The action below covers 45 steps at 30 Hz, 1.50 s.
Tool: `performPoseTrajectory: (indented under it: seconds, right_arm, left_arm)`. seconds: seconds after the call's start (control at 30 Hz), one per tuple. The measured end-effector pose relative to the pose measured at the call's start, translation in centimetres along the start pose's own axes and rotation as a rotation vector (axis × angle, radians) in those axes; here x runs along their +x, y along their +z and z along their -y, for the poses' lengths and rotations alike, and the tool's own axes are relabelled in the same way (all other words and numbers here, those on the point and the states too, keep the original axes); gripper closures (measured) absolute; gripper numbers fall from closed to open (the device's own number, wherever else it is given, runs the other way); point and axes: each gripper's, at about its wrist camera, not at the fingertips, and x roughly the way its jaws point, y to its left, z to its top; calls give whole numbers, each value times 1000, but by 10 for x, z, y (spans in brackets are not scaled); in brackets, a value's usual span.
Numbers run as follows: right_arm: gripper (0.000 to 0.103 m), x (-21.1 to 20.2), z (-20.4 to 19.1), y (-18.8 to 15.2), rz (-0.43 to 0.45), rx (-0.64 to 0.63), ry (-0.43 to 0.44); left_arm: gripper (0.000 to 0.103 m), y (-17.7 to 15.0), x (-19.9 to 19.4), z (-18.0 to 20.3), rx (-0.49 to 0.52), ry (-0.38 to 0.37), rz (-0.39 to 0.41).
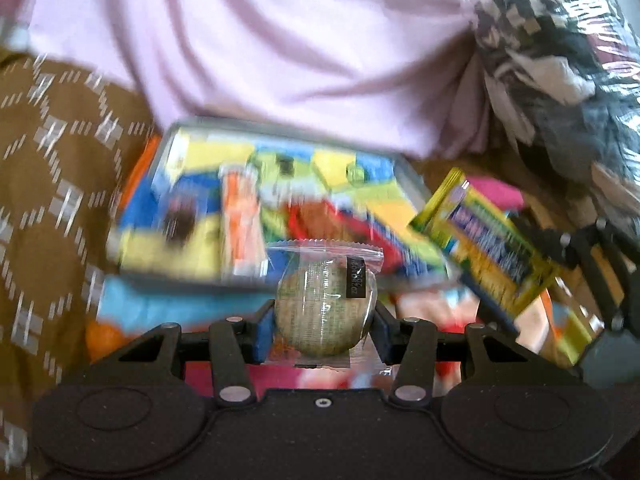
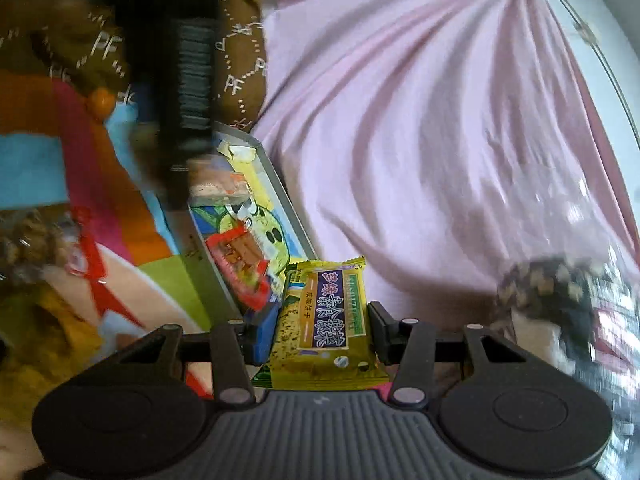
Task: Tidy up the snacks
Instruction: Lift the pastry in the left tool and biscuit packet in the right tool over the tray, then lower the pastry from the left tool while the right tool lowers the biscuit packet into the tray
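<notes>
My left gripper (image 1: 324,320) is shut on a round greenish cake in a clear wrapper (image 1: 326,304), held just in front of a grey tray (image 1: 280,130) full of colourful snack packs. My right gripper (image 2: 320,328) is shut on a yellow-green snack packet (image 2: 326,324) with a purple label. That packet also shows in the left wrist view (image 1: 486,244), to the right of the tray, with the right gripper's black frame (image 1: 600,264) behind it. In the right wrist view the tray (image 2: 280,184) lies ahead and left, holding a red-wrapped snack (image 2: 240,268).
The tray rests on a bright patchwork cloth (image 2: 132,216). A pink sheet (image 1: 280,48) lies behind it. A brown patterned fabric (image 1: 52,184) is on the left. A clear plastic bag with black-and-white contents (image 1: 560,60) sits at the right.
</notes>
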Motion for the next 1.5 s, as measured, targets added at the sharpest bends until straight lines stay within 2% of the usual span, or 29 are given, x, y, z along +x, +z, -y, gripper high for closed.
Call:
performPoseTrajectory:
  seconds: [0.13,0.37,0.77,1.07,1.2,1.33,1.47,1.5]
  right_arm:
    - [51,29,2,-1,17,-59,3]
    - [51,71,9,-7,-54,11,29]
    - [51,102,14,-30,-172,137,61]
    - [50,104,11,-24,-171,142,82]
    - [45,109,9,-24,-176,140,70]
    - [27,106,8,-23,-178,155,40]
    - [17,101,13,-24,-170,180,18]
    - [14,99,14,-25,-169,188,15]
  left_arm:
    - [53,29,29,1,0,9,61]
    - [53,60,81,11,-6,27,59]
    - [52,51,123,22,38,78,-7]
    - [52,48,132,24,55,135,-42]
    - [48,47,130,19,26,142,-54]
    - [38,45,125,19,36,141,-46]
    - [27,45,115,21,39,138,-15]
    - [27,46,112,22,39,138,-4]
